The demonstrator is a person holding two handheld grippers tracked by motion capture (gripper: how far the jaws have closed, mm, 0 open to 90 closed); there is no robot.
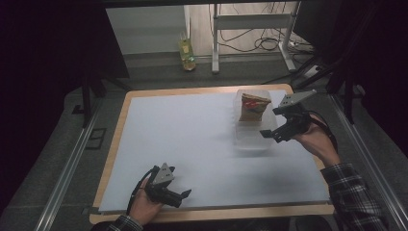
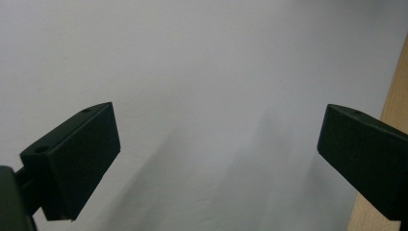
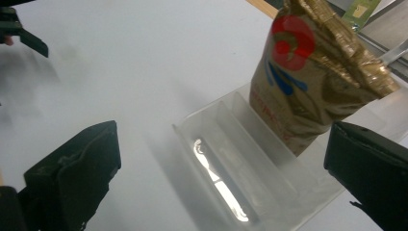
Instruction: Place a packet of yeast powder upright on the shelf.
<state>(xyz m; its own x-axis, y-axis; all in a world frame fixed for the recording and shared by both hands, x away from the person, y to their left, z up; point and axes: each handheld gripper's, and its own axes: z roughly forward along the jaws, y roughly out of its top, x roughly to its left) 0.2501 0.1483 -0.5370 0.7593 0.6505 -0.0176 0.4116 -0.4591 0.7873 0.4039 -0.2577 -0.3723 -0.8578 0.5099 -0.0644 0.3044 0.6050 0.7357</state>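
A gold snack bag (image 1: 253,107) with a red mark on its front stands upright, its top crumpled, in the far end of a clear plastic bin (image 1: 250,139) on the right half of the white tabletop (image 1: 192,139). In the right gripper view the bag (image 3: 312,72) leans slightly and fills one end of the bin (image 3: 231,163), whose ribbed floor toward the near wall is bare and catches a streak of light. The right claw (image 1: 278,126) hovers just beside the bin's right wall, held in a hand (image 1: 317,139) whose plaid sleeve (image 1: 353,192) comes in from the lower right; its jaws stand wide apart and hold nothing, with the bin and the bag's lower corner lying between them in its own view. The left claw (image 1: 180,195) rests low near the front edge of the tabletop, well apart from the bin, in the person's left hand (image 1: 144,204). Its jaws too are spread wide with nothing between them but the white surface (image 2: 202,96), and the wooden rim (image 2: 389,110) of the tabletop runs along the right edge of the left gripper view.
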